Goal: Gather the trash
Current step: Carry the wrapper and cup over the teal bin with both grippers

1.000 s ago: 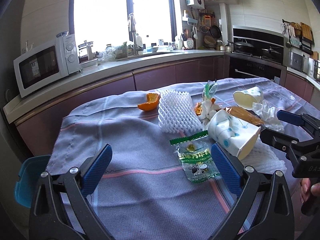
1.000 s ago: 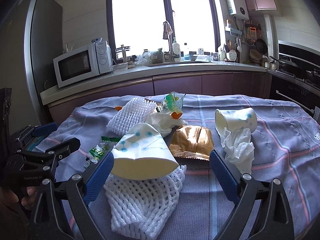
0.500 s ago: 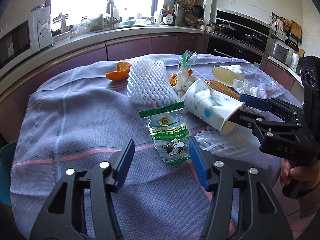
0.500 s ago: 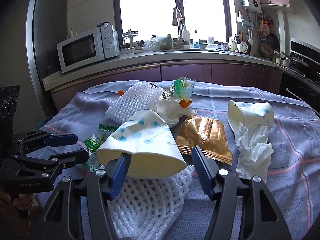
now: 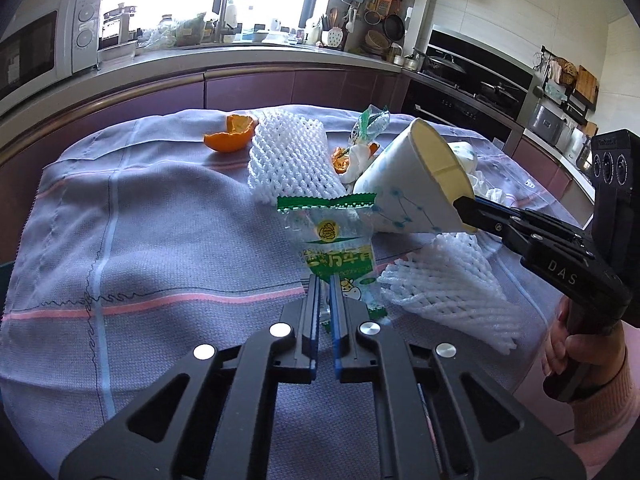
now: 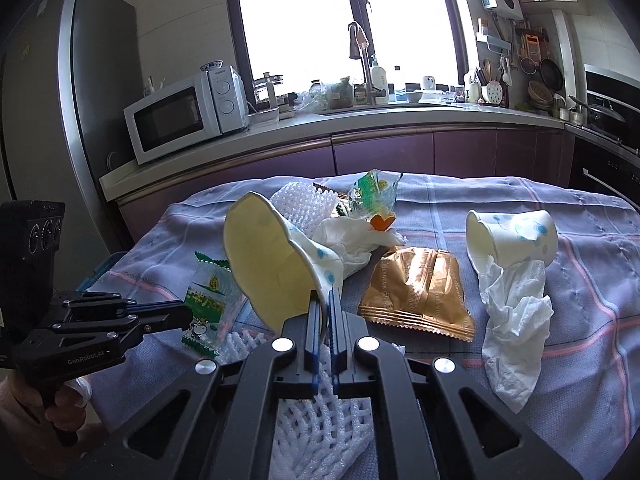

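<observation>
Both tongs are clenched on trash. The left tongs (image 5: 325,280) pinch the lower edge of a clear green-printed snack wrapper (image 5: 335,240), which stands up off the striped cloth covering the worktop (image 5: 140,216). The right tongs (image 6: 325,300) grip the rim of a dotted paper cup (image 6: 276,264), crushed out of round and tilted with its mouth toward the left. Still lying on the cloth are two white foam fruit nets (image 5: 288,160) (image 5: 444,284), orange peel (image 5: 230,138), a gold foil packet (image 6: 416,292), crumpled tissue (image 6: 512,320), a second paper cup (image 6: 512,236) on its side and another small green wrapper (image 6: 372,192). A blue bin edge (image 6: 105,266) seems to sit off the near-left corner of the worktop, though little of it shows. The main risk, as I judge it, is slippage: the wrapper is thin, slick film held only by a narrow margin, so a quick swing could pull it free. The cup is held by one squashed wall and could fold further and drop. Its base hangs just above the nearer foam net, which might snag and be dragged off the edge. The two tools are close together, so crossing paths toward the bin could knock them.
</observation>
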{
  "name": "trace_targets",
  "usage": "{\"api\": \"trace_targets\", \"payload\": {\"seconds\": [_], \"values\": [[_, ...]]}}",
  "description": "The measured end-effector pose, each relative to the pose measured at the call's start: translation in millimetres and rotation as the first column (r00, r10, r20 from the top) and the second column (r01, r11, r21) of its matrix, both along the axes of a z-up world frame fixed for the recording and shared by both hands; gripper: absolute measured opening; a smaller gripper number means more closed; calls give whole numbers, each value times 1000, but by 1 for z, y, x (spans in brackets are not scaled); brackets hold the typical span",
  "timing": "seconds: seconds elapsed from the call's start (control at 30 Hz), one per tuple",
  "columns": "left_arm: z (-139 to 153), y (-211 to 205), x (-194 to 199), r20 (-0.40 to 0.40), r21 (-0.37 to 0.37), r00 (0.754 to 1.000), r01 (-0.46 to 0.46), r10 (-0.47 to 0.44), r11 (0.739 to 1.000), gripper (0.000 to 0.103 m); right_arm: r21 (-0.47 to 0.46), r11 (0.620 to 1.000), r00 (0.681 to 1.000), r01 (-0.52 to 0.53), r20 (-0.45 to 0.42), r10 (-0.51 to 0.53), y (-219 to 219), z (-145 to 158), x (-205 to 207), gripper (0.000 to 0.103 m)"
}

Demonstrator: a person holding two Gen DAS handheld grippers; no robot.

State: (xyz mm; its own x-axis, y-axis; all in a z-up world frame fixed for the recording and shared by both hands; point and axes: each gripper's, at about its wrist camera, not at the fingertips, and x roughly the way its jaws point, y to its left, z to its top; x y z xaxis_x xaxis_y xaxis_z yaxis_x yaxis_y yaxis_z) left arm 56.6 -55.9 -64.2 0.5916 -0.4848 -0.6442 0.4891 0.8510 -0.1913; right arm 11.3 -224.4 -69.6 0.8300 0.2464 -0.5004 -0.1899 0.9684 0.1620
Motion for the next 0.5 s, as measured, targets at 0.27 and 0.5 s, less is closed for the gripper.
{"api": "trace_targets", "payload": {"seconds": [0.27, 0.5], "values": [[23, 25, -11, 62, -45, 998, -23, 26, 999, 3, 25, 1000, 998, -17, 56, 15, 8, 18, -5, 2], [50, 77, -25, 132, -60, 984, -110, 117, 992, 3, 40, 993, 991, -115, 77, 112, 40, 36, 4, 2]]}}
